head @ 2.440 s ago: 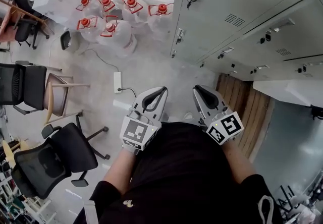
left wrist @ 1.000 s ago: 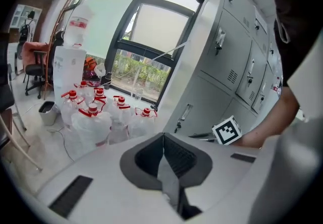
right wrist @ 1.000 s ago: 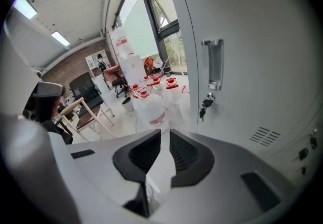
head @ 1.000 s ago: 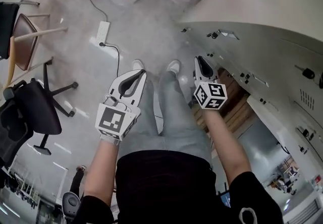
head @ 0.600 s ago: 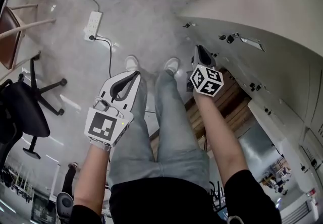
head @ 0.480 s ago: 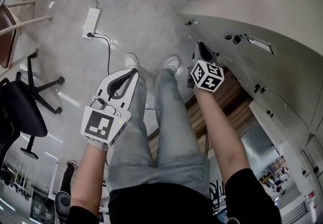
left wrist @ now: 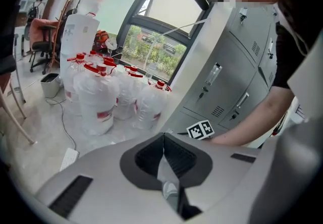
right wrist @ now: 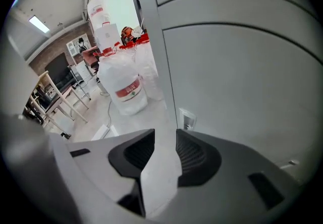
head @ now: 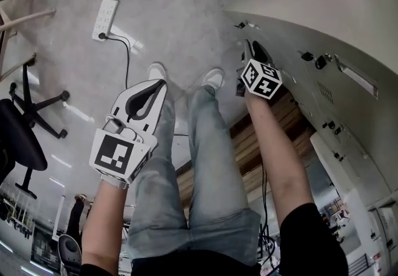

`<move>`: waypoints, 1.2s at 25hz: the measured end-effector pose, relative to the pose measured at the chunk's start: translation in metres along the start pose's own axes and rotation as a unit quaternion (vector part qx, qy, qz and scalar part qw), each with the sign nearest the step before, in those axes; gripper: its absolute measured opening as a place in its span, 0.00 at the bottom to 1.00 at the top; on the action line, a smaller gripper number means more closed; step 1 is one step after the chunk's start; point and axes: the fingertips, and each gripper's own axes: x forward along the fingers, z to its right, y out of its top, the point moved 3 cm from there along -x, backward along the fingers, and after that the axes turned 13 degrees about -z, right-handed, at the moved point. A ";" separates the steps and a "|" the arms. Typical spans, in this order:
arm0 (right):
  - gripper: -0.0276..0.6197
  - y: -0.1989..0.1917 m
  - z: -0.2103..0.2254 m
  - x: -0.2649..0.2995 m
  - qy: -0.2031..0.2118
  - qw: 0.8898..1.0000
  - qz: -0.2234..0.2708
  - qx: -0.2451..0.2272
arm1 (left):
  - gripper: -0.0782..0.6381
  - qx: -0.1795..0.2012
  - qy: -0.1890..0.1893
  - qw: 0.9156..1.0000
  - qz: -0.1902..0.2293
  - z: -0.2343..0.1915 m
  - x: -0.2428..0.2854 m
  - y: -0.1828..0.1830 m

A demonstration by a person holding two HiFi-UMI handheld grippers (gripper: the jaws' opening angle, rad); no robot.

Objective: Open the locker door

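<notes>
I see a pale speckled floor, a white power strip at eleven o'clock and a black office chair at nine. In the left gripper view, red-capped water jugs stand before a bright window at twelve.

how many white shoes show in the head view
2. The left shoe and the right shoe stand side by side on the grey floor, toes toward the top of the picture. None look hidden.

Bright daylight enters through the window; both gripper views curve strongly with dark vignetted corners.
</notes>
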 end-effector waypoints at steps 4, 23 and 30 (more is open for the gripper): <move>0.27 0.001 0.011 0.032 0.002 1.000 -0.002 0.005 | 0.14 -0.014 0.004 1.000 -0.005 -0.005 0.011 -0.009; 0.38 0.025 0.022 0.096 -0.034 0.995 0.036 0.084 | 0.14 -0.054 0.026 0.998 0.010 -0.018 0.010 -0.035; 0.38 0.029 0.025 0.101 -0.052 0.984 0.060 0.161 | 0.14 -0.054 0.026 0.998 0.004 -0.028 0.005 -0.038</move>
